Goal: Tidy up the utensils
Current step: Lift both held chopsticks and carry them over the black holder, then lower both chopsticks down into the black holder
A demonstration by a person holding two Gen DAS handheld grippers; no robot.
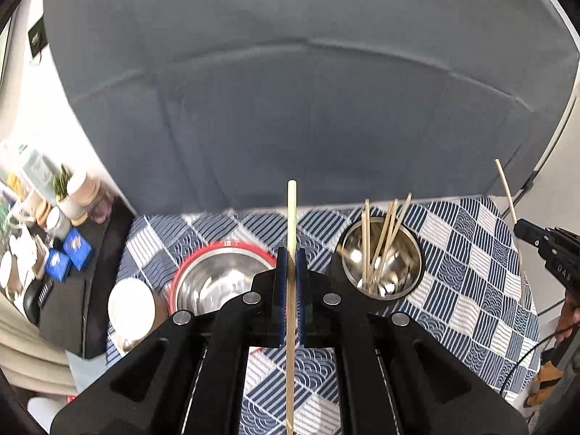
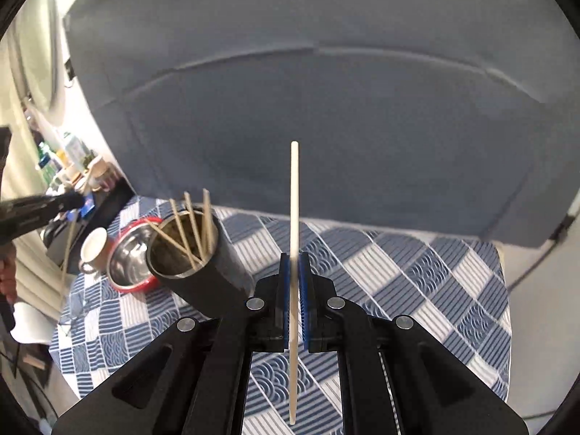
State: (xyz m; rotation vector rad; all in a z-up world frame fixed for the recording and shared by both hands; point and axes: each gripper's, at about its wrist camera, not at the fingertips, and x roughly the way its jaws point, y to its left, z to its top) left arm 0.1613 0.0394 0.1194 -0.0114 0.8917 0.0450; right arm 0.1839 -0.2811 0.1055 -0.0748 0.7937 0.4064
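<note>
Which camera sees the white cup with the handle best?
The right wrist view: the white cup shows its handle and open mouth there. In the left wrist view, the cup is partly hidden behind the left gripper.

Bowl [image 1: 217, 282] left of holder [image 1: 380, 257], w/ chopsticks [image 1: 384, 239] in it.

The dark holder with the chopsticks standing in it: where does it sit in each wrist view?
Left wrist view: the dark holder is right of centre, beyond the left tongs.
Right wrist view: the holder is left of centre, leaning in the fisheye.
Shared landmark: the red-rimmed steel bowl, on its left in both.
</note>
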